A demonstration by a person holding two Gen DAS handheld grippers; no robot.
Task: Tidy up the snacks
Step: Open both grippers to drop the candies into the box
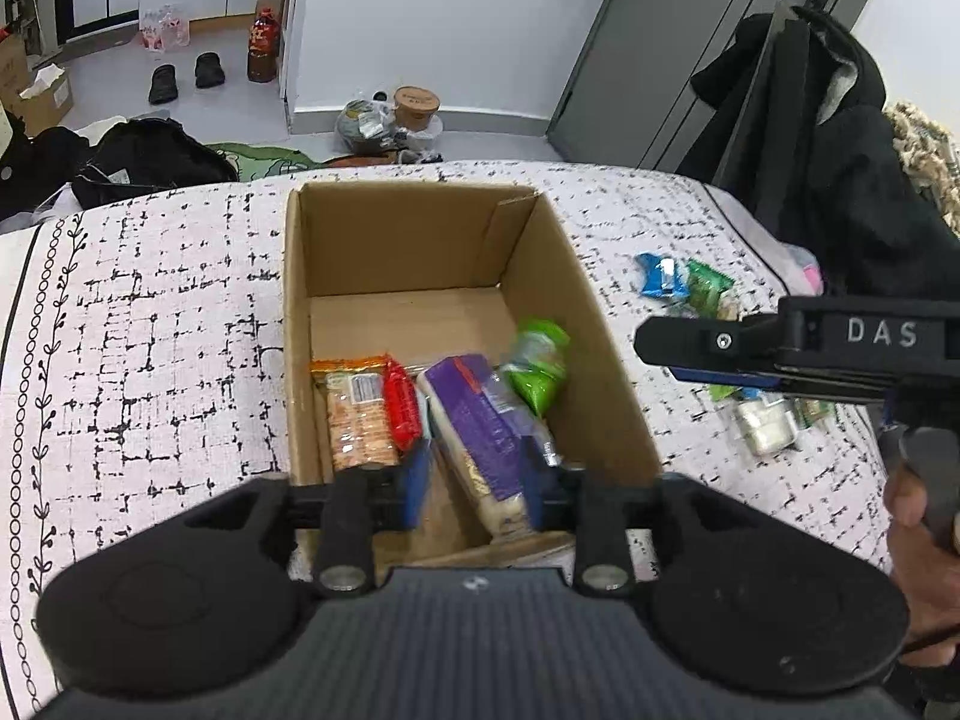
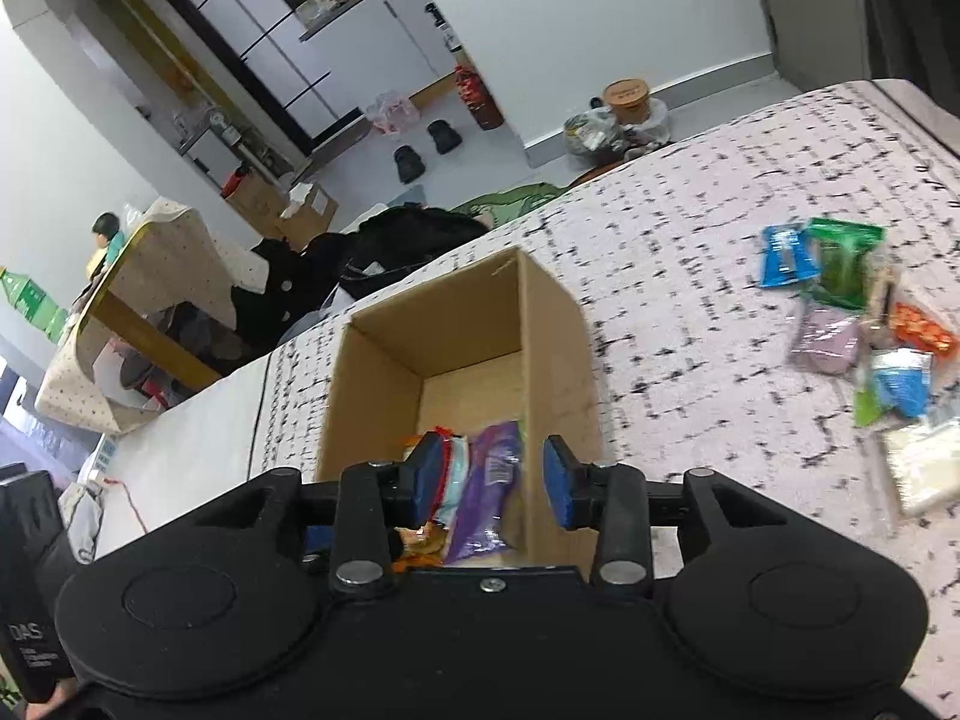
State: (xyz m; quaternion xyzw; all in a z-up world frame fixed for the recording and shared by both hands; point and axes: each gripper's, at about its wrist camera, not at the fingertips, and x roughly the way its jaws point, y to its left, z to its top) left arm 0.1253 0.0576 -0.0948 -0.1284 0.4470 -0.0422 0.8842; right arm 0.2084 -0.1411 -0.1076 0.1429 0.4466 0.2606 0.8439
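Observation:
An open cardboard box (image 1: 420, 240) stands on a white patterned cloth. Inside lie an orange cracker packet (image 1: 360, 414), a red packet (image 1: 401, 411) and a purple packet (image 1: 480, 420); a green packet (image 1: 537, 366) is blurred against the right wall. My left gripper (image 1: 477, 492) hangs open over the box's near end, with the purple packet below its gap. My right gripper (image 2: 495, 483) is open above the same box (image 2: 474, 324); the purple packet (image 2: 489, 480) lies loose under it. From the left wrist view, the right gripper (image 1: 660, 342) juts in over the box's right edge.
Loose snacks lie on the cloth right of the box: a blue packet (image 2: 786, 255), a green one (image 2: 843, 267), a mauve one (image 2: 825, 339), an orange one (image 2: 921, 327) and a white one (image 2: 924, 462). A black coat (image 1: 840, 168) hangs at the right. A hand (image 1: 918, 516) holds the right gripper.

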